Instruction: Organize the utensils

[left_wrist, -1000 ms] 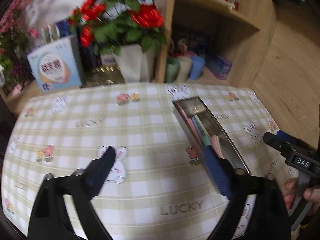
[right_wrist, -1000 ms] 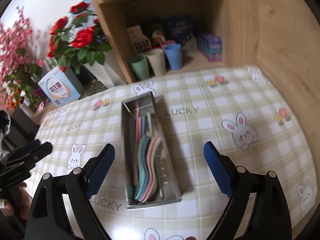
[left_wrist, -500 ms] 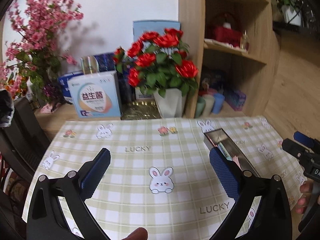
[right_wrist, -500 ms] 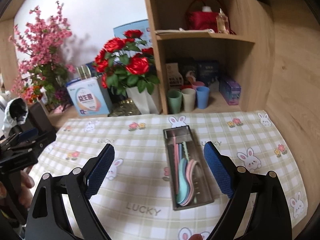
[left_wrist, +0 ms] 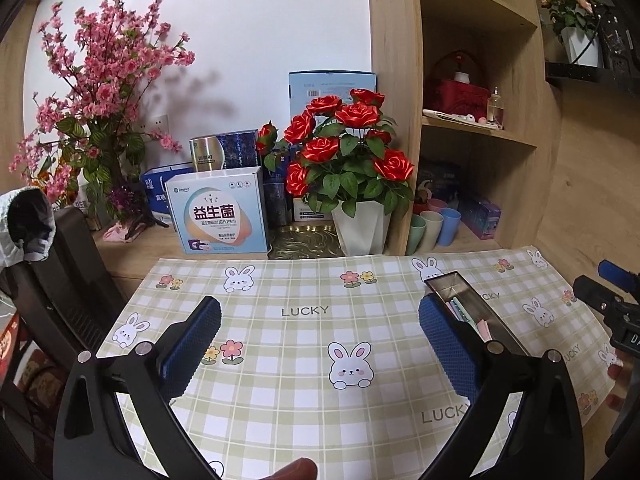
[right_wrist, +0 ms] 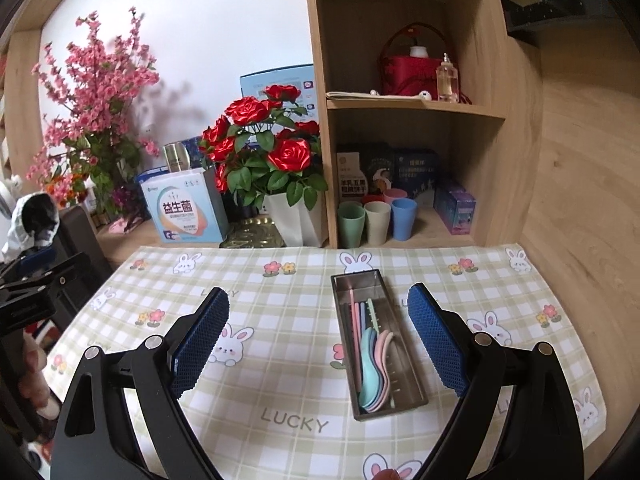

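A long metal tray [right_wrist: 404,364] lies on the checked tablecloth and holds several pastel spoons [right_wrist: 374,364] and other utensils, handles pointing away. The tray also shows in the left wrist view [left_wrist: 496,322], partly hidden behind my right-hand finger. My right gripper [right_wrist: 320,340] is open and empty, raised above the cloth, with the tray between its fingers. My left gripper [left_wrist: 320,340] is open and empty above the cloth, left of the tray.
Three cups [right_wrist: 376,222] stand in the lower shelf opening behind the cloth. A pot of red roses [right_wrist: 296,216], a white and blue box [right_wrist: 184,208] and a pink blossom plant [right_wrist: 96,120] line the back. A wooden wall [right_wrist: 580,200] stands at the right.
Both grippers have pulled back and up from the table, so the tray looks smaller and farther. Both have stayed open and empty.
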